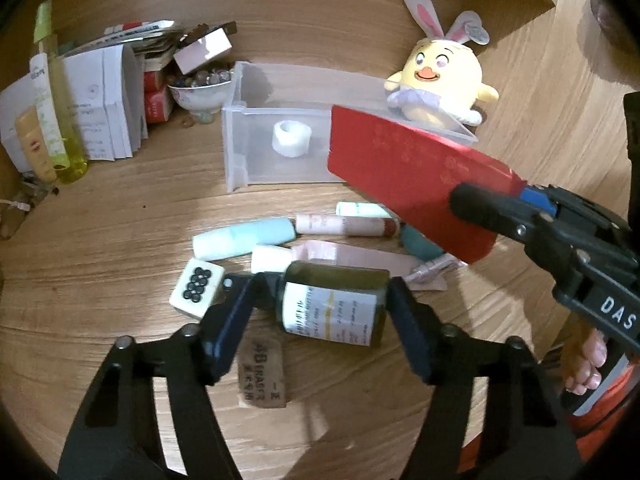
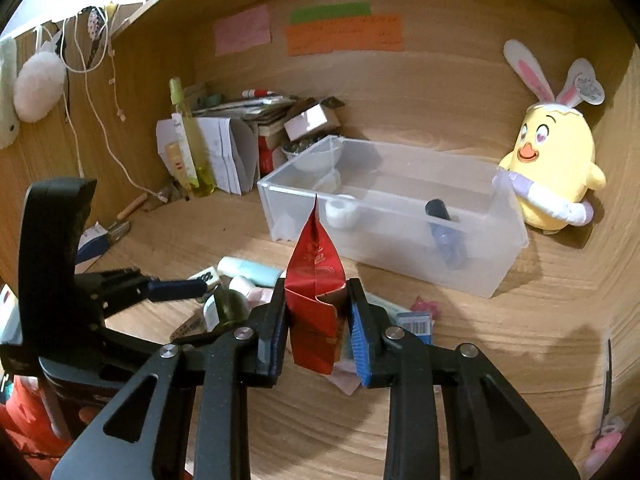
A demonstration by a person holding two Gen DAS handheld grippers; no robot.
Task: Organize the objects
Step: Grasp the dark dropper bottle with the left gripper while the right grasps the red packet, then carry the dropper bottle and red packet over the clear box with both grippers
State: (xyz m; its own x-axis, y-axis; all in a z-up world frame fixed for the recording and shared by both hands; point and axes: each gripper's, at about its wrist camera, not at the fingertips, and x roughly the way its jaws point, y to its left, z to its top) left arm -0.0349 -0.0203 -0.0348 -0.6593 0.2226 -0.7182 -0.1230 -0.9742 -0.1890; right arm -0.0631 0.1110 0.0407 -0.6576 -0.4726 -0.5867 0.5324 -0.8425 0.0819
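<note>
My right gripper point(image 2: 318, 312) is shut on a red envelope point(image 2: 316, 280) and holds it in the air in front of a clear plastic bin point(image 2: 476, 276); the envelope also shows in the left wrist view point(image 1: 416, 176). The bin point(image 1: 236, 136) holds a white tape roll point(image 1: 291, 139) and a dark tube point(image 2: 438, 210). My left gripper point(image 1: 320, 292) has its jaws on both sides of a dark green bottle point(image 1: 334, 306) with a white label, lying on the wooden desk. Whether they press it I cannot tell.
Loose tubes point(image 1: 244, 238), a mahjong tile point(image 1: 196, 292), a pink packet point(image 1: 360, 258) and an eraser point(image 1: 260, 376) lie by the bottle. A yellow plush chick point(image 1: 440, 84) sits right of the bin. Papers point(image 1: 104, 104), a yellow bottle point(image 1: 64, 120) and a bowl point(image 1: 200, 96) crowd the back left.
</note>
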